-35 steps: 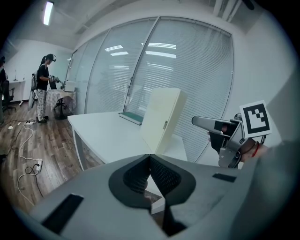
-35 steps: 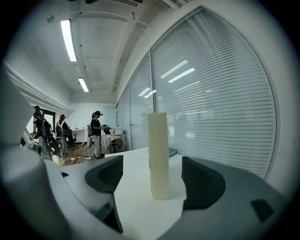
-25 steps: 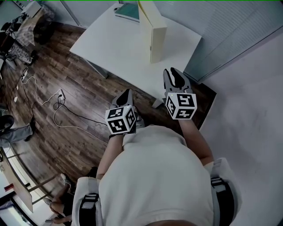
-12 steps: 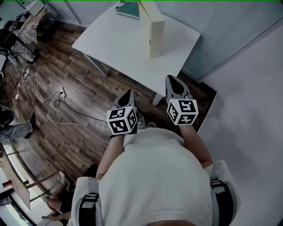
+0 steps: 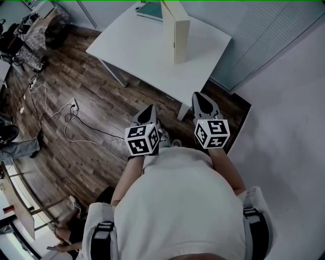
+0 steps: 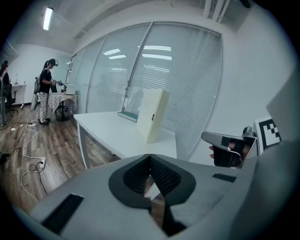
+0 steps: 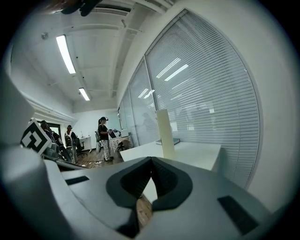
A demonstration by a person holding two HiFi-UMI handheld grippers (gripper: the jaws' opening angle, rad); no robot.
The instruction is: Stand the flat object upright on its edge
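- Handling (judged): flat object point(image 5: 175, 33), cream, looks stiff, light-ish, smooth faces. Tall w/ narrow base, so it tips easily. Best pinch is across the thickness nr top edge.
- Posn: already upright on its edge on white table point(image 5: 137, 51), far half; teal item point(image 5: 150, 10) just behind.
- Left gripper point(image 5: 149, 108): jaws together, empty. Off the table, over floor point(image 5: 76, 91); obj well ahead.
- Right gripper point(image 5: 199, 96): jaws together, empty. Nr table's near corner; obj well apart.
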